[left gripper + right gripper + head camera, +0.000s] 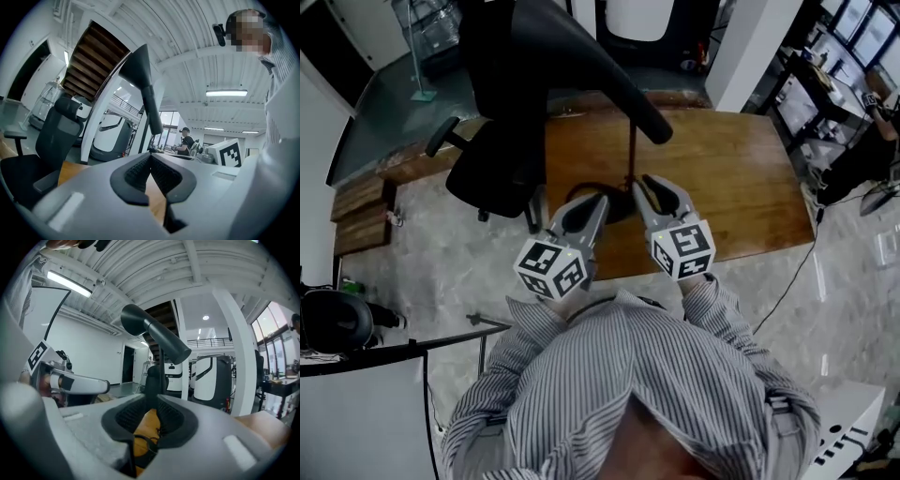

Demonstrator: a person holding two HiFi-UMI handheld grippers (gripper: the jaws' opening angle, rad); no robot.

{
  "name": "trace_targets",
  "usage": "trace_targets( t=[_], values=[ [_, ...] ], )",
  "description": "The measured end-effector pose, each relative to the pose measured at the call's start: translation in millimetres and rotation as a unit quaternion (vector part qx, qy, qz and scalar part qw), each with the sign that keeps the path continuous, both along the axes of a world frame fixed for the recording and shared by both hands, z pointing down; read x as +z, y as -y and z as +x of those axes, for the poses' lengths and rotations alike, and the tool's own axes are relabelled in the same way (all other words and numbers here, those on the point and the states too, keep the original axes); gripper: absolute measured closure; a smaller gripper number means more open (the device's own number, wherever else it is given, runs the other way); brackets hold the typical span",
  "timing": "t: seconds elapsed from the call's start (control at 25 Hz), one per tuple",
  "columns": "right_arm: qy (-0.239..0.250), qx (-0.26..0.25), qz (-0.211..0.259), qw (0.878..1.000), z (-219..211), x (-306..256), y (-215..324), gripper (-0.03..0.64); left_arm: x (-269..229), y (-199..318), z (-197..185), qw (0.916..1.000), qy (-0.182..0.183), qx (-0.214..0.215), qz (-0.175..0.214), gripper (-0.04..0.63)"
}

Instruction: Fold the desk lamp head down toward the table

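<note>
The desk lamp stands on the wooden table (731, 178). Its long black head (581, 66) is raised high on a thin stem (632, 155). In the head view both grippers are held side by side over the table's near edge, just in front of the lamp's round dark base (619, 208). My left gripper (602, 201) is shut with nothing in it, and my right gripper (645, 182) looks shut and empty too. The left gripper view shows the lamp head (143, 79) above my left gripper (150, 153). The right gripper view shows the lamp head (152, 333) above my right gripper (151, 397).
A black office chair (497, 159) stands against the table's left side, under the lamp head. A dark cable (579, 187) loops on the table by the base. Another desk (825, 94) stands at the right. A person (186, 140) sits far off.
</note>
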State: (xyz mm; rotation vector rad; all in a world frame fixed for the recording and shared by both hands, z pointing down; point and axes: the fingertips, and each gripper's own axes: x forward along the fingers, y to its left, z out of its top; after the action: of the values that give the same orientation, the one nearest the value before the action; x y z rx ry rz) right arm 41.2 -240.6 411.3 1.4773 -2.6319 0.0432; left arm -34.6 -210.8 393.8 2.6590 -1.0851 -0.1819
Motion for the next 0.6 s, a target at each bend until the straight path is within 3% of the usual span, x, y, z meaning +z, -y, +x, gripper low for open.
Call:
trace_targets(
  t=[0.24,0.4,0.6],
  values=[
    [-0.028,-0.013,-0.004,0.999,-9,8,46,0.529,-15,30,-17,0.9992,0.01,-0.028,0.027,0.591],
    [-0.035,-0.018,-0.004,0.999,-15,14,61,0.529,-30,47,-32,0.9968,0.036,-0.042,0.058,0.578],
    [-0.021,-0.021,0.0,1.0,-13,16,65,0.574,-77,63,-60,0.9865,0.058,-0.085,0.127,0.532]
  ],
)
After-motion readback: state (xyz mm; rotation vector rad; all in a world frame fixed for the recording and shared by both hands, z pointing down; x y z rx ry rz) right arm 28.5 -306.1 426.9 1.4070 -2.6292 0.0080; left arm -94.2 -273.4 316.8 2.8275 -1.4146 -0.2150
